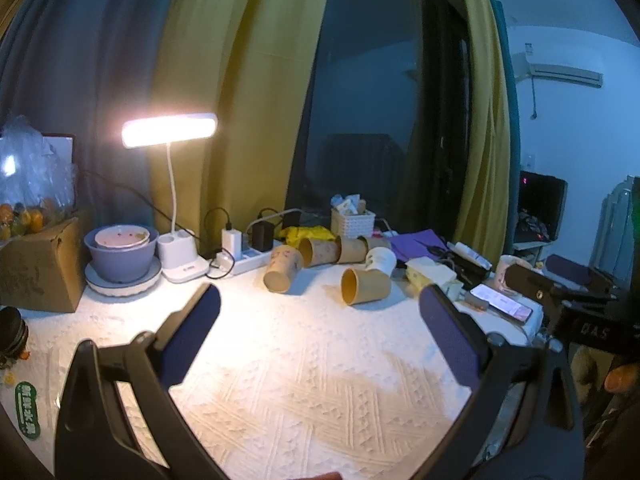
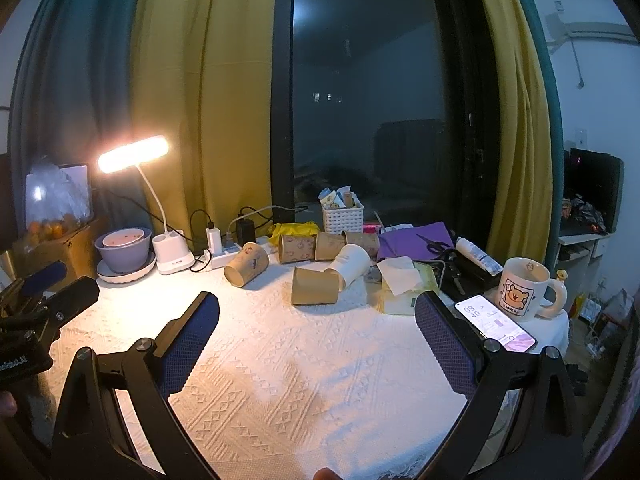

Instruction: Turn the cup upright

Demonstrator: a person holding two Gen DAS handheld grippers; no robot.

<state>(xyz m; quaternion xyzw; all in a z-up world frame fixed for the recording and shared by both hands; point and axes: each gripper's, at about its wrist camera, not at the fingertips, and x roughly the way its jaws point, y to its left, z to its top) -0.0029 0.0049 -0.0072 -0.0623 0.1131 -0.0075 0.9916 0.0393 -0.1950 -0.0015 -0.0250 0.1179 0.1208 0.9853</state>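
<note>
Several brown paper cups lie on their sides on the white tablecloth. The nearest one (image 1: 365, 286) (image 2: 315, 286) lies in the middle of the table. Another (image 1: 283, 269) (image 2: 247, 265) lies to its left with its mouth toward me. A white cup (image 1: 381, 260) (image 2: 352, 264) lies behind the nearest one, and more brown cups (image 1: 320, 251) (image 2: 296, 248) lie in a row at the back. My left gripper (image 1: 320, 304) is open and empty, well short of the cups. My right gripper (image 2: 318, 304) is open and empty, just short of the nearest cup.
A lit desk lamp (image 1: 170, 130), stacked bowls (image 1: 120, 256) and a power strip (image 1: 244, 262) stand at the back left. A white basket (image 2: 343, 216), tissues (image 2: 400, 280), a phone (image 2: 494, 326) and a bear mug (image 2: 524, 290) are at the right.
</note>
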